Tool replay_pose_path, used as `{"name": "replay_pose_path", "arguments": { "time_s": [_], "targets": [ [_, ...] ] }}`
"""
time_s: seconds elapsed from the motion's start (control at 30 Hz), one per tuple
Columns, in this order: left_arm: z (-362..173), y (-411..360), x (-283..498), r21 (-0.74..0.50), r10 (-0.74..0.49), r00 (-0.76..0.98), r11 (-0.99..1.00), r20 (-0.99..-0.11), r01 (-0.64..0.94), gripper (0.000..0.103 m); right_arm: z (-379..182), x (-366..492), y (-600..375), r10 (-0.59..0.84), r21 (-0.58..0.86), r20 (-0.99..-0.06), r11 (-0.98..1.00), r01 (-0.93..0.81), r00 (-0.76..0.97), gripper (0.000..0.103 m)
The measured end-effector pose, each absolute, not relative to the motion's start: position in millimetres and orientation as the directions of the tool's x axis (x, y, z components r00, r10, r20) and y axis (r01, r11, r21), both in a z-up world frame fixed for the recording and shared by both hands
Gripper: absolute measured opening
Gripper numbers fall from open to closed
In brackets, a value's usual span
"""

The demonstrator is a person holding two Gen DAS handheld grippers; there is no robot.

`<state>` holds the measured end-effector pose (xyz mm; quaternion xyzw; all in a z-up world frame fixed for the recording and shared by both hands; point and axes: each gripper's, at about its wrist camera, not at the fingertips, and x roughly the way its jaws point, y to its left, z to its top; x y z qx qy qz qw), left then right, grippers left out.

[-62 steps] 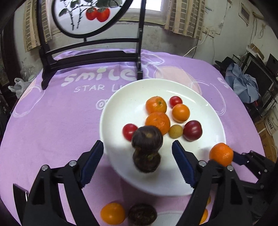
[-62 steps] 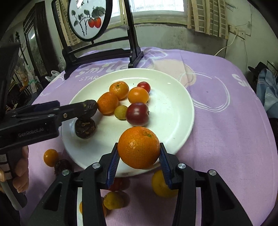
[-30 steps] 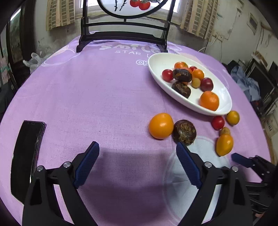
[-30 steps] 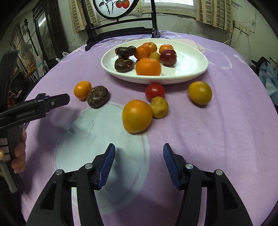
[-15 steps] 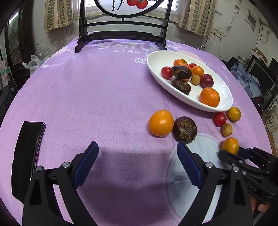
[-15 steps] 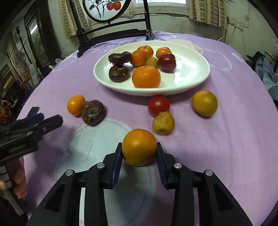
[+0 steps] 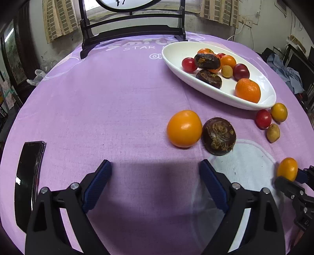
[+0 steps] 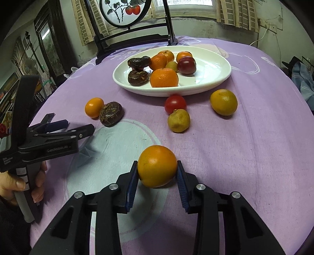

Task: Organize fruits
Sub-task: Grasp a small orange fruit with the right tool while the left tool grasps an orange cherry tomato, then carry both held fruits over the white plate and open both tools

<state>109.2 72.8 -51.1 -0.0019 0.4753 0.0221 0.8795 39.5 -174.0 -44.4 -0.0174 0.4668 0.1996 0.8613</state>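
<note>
My right gripper [image 8: 157, 172] is shut on an orange fruit [image 8: 157, 165], held just above the purple cloth; it also shows in the left wrist view [image 7: 287, 171]. My left gripper [image 7: 155, 180] is open and empty, low over the cloth, short of a small orange fruit [image 7: 184, 128] and a dark brown fruit [image 7: 218, 136]. A white plate [image 8: 212, 78] holds several fruits. Loose on the cloth near it lie a red tomato [image 8: 175, 104], a yellow-green fruit [image 8: 178, 120] and a yellow-orange fruit [image 8: 223, 102].
A black phone [image 7: 29, 176] lies at the left edge of the table. A dark wooden stand with a round painted screen [image 8: 125, 11] stands behind the plate. The left gripper's handle and hand [image 8: 25, 157] are at the left in the right wrist view.
My right gripper closed on the orange fruit half a second ago and still holds it, now slightly higher. My left gripper moved a little closer to the small orange fruit and the dark fruit.
</note>
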Motion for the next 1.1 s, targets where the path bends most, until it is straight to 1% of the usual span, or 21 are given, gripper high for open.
{"name": "replay_pose_path", "arguments": {
  "time_s": [0.1, 0.27, 0.43, 0.47, 0.5, 0.53, 0.57, 0.6, 0.63, 0.7, 0.83, 1.03, 1.1],
  "targets": [
    [-49.8, 68.6, 117.5, 0.026, 0.035, 0.532, 0.999, -0.846, -0.024, 0.089, -42.5, 37.0, -173.9, 0.349, 0.176, -0.811, 0.912, -0.371, 0.471, 0.038],
    [-47.9, 62.9, 134.2, 0.044, 0.032, 0.522, 0.999, -0.853, 0.011, 0.085, -36.6, 32.8, -174.0, 0.365, 0.183, -0.798, 0.905, -0.385, 0.479, 0.038],
    [-48.4, 61.1, 145.3, 0.056, 0.039, 0.529, 0.998, -0.848, 0.015, 0.085, -36.9, 32.6, -172.3, 0.37, 0.185, -0.8, 0.901, -0.392, 0.473, 0.038],
    [-48.6, 60.8, 146.3, 0.052, 0.034, 0.532, 0.998, -0.846, 0.019, 0.082, -37.2, 32.0, -172.4, 0.371, 0.186, -0.801, 0.901, -0.393, 0.471, 0.038],
    [-48.6, 61.0, 146.2, 0.042, 0.022, 0.534, 0.999, -0.845, 0.025, 0.08, -37.3, 32.0, -172.5, 0.372, 0.189, -0.801, 0.9, -0.392, 0.469, 0.038],
    [-48.2, 61.0, 145.3, 0.021, -0.002, 0.535, 0.999, -0.845, 0.038, 0.07, -36.9, 31.9, -172.8, 0.374, 0.191, -0.799, 0.9, -0.392, 0.47, 0.038],
    [-47.5, 60.1, 144.2, 0.007, -0.024, 0.536, 0.998, -0.844, 0.055, 0.065, -36.8, 31.8, -172.8, 0.375, 0.191, -0.798, 0.9, -0.392, 0.471, 0.038],
    [-46.3, 57.1, 142.4, 0.014, -0.03, 0.538, 0.997, -0.842, 0.076, 0.054, -36.6, 31.9, -172.9, 0.375, 0.19, -0.797, 0.9, -0.392, 0.473, 0.038],
    [-44.8, 53.8, 140.1, 0.017, -0.038, 0.538, 0.995, -0.842, 0.097, 0.035, -36.5, 32.0, -173.0, 0.375, 0.191, -0.796, 0.9, -0.392, 0.474, 0.038],
    [-42.6, 48.4, 135.5, 0.034, -0.027, 0.529, 0.994, -0.848, 0.105, 0.035, -36.8, 32.8, -173.4, 0.376, 0.192, -0.795, 0.901, -0.39, 0.476, 0.038],
    [-42.8, 44.3, 125.0, 0.024, -0.039, 0.523, 0.993, -0.852, 0.114, 0.035, -37.5, 34.3, -175.3, 0.37, 0.19, -0.793, 0.905, -0.381, 0.483, 0.038],
    [-23.3, 48.2, 99.4, -0.058, -0.118, 0.542, 0.99, -0.832, 0.127, 0.035, -33.9, 33.8, -177.8, 0.383, 0.196, -0.774, 0.902, -0.384, 0.504, 0.038],
    [-14.2, 46.0, 91.9, -0.073, -0.142, 0.552, 0.987, -0.822, 0.145, 0.035, -30.1, 32.2, -180.3, 0.413, 0.226, -0.757, 0.892, -0.391, 0.507, 0.038]
  ]
}}
